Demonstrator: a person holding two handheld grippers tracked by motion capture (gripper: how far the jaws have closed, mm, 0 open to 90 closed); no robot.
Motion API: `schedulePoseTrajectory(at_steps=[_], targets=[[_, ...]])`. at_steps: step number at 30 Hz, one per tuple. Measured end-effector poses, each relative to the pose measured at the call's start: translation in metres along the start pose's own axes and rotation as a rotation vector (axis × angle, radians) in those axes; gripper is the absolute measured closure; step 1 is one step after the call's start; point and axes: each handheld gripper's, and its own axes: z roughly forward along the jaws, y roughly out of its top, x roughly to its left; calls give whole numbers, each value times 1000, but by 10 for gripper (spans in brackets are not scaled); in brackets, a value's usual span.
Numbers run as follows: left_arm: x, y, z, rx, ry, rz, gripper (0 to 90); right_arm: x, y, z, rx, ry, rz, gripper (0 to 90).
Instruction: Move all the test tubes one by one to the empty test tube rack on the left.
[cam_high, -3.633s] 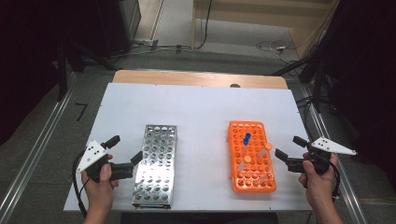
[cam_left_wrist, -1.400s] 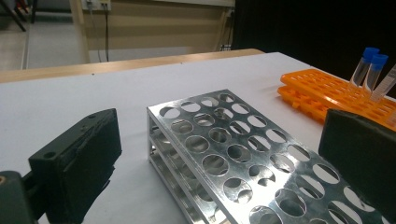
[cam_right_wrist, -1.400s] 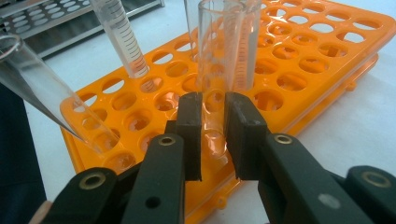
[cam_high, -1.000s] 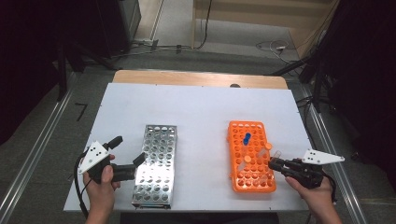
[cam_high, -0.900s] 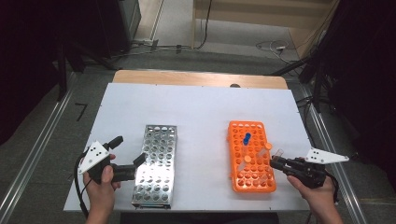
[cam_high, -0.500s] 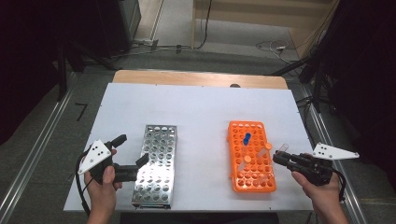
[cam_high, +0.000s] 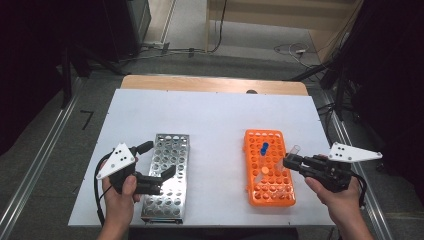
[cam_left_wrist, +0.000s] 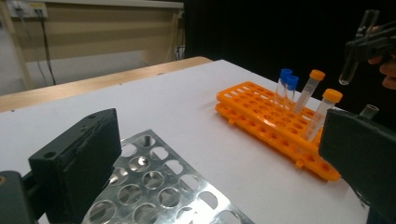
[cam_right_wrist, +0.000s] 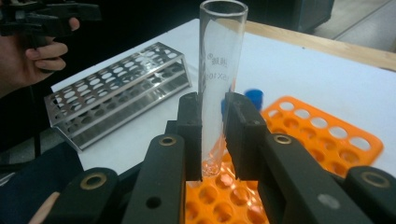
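Your right hand-held gripper (cam_right_wrist: 212, 135) has its jaws closed on an empty glass tube (cam_right_wrist: 219, 70), lifted clear just above the orange rack (cam_high: 268, 167). Your left hand-held gripper (cam_high: 152, 165) is wide open, holding nothing, over the metal rack (cam_high: 167, 175) on the table (cam_high: 210, 115). That metal rack has no tubes yet; four capped tubes remain in the orange one, so I judge the moving has only started.
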Motion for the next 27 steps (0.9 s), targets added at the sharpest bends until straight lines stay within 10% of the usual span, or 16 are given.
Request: schedulePoseTrajectory(at_steps=[20,27], targets=[[-29,14,35,69,-58,-69,152,38,16,52,-6,108,-14,744],[-51,13,47,100,-154,-59,269,62,7,69,40,127,-28,744]])
